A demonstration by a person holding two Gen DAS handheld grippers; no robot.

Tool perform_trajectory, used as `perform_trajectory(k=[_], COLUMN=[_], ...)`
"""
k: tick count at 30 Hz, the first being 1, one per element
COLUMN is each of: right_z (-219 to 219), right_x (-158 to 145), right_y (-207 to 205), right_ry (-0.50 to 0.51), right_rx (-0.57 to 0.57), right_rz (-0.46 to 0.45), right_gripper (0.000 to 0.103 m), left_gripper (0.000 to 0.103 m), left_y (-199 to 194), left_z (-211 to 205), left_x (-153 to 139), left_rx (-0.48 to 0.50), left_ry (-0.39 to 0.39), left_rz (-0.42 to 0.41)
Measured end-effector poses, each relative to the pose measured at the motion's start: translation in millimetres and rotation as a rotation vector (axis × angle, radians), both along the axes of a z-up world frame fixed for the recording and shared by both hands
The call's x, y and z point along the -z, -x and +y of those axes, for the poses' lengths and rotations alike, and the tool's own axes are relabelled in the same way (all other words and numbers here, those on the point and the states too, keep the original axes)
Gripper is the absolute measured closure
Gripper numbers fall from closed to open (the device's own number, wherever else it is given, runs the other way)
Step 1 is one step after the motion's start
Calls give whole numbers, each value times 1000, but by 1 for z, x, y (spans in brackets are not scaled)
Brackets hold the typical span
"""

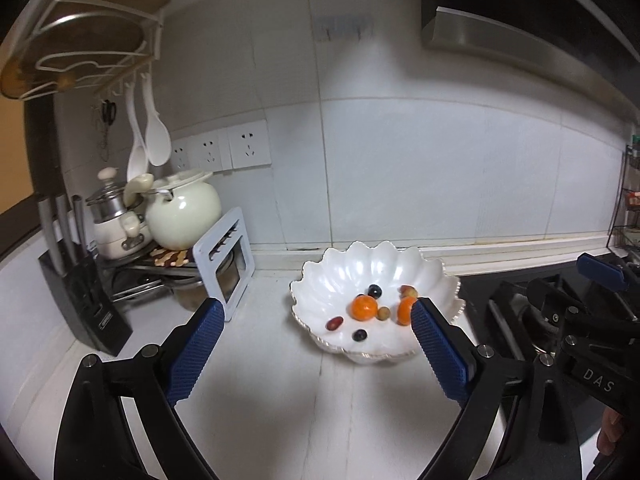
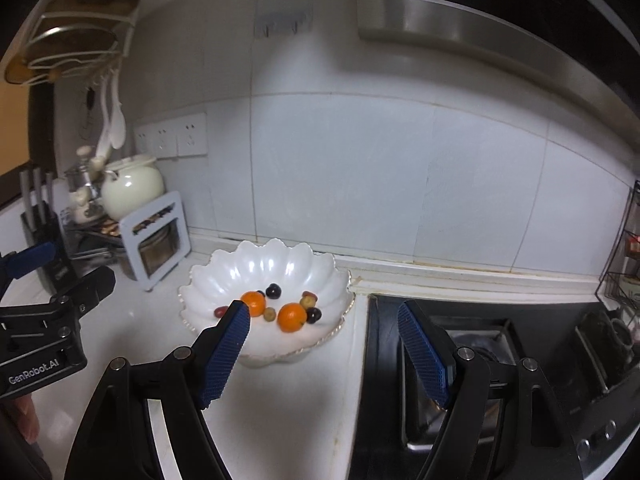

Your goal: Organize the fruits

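Left gripper (image 1: 316, 316) sits low in the left wrist view, jaws spread wide, nothing between the blue pads (image 1: 196, 356), only bare white counter (image 1: 280, 400) under them. Right gripper (image 2: 324, 320) fills the bottom of the right wrist view, jaws also apart and empty, its left pad over the counter, its right pad over the black gas stove (image 2: 500, 360).

Next out: white scalloped bowl (image 1: 360, 264) on the counter, centre frame in both views, just left of the stove edge. All the fruit is inside it: two oranges (image 1: 364, 307) (image 2: 292, 317), two dark grapes (image 1: 375, 290), a reddish grape (image 1: 334, 323) toward the bowl's lower left, a small greenish one (image 1: 384, 313) between the oranges. Nothing loose on the counter.

Left of frame: black knife block (image 1: 80, 300), pale-blue rack (image 1: 226, 260), cream pot (image 1: 184, 212) on stacked cookware.

Far: white tile wall (image 1: 440, 160) with three sockets (image 1: 224, 148), white spoons (image 1: 148, 132) hanging upper left, steel hood (image 2: 480, 40) upper right.
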State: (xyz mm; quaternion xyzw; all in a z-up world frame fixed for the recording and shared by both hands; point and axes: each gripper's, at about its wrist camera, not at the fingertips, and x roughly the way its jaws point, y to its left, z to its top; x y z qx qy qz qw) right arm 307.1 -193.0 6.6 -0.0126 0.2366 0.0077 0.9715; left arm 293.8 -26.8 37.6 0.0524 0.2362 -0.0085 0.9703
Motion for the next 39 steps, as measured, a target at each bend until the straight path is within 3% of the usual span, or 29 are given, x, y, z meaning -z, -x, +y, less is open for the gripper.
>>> perform_trajectory(k=[10,12,18,29,39], right_z=[2,4,7,9,0], right_x=[-13,-15,-22,-31,-33], right_y=[81,99,147,212,247], right_ry=[-21,-30,-46,-24,-37], right_rx=[-7,-5,4,18,26], right_rz=[-61,-75,-110,-141,-148], right_gripper=[25,17,16,16,16], left_gripper=[0,0,0,0,0], left_y=[81,96,142,201,233], left_z=[1,1,-2,-6,-12], left_x=[-12,-15,-25,-33,-37], left_rx=[11,17,33,48,68], left_ry=[17,16,15,20,32], left_rz=[-49,-54,-78,-95,-103])
